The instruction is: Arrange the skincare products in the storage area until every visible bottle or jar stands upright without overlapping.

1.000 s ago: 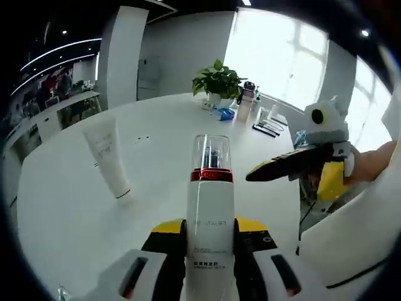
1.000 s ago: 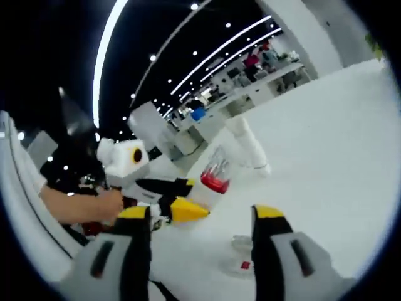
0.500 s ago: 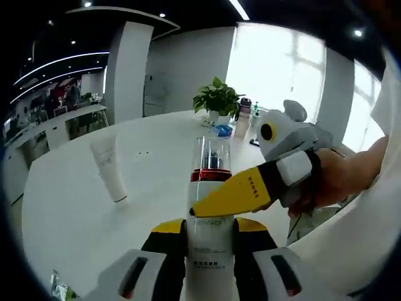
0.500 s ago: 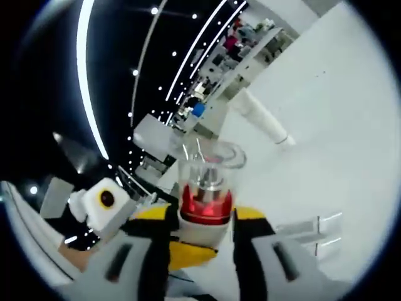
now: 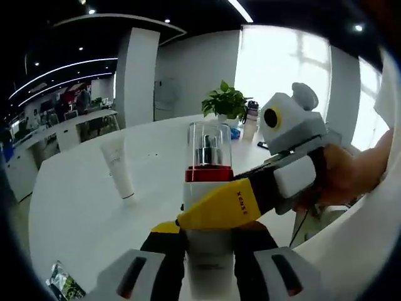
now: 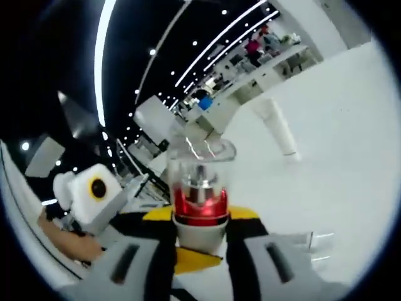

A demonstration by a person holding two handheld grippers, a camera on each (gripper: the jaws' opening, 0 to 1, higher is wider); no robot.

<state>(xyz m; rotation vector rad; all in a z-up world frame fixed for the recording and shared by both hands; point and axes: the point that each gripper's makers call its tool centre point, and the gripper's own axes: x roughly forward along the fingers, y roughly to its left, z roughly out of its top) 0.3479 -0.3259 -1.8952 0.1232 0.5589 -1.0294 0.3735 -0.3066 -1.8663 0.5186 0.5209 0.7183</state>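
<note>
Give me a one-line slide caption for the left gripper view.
Both grippers clamp one white pump bottle with a red collar above the white table; a white tube stands behind.

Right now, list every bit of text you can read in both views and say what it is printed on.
Red letters on the yellow fingers of the right gripper, in the left gripper view: too blurred to read.
Faint grey print on the white tube standing on the table: too small to read.
Print low on the white bottle: blurred, unreadable.
Right gripper view: no readable text.
</note>
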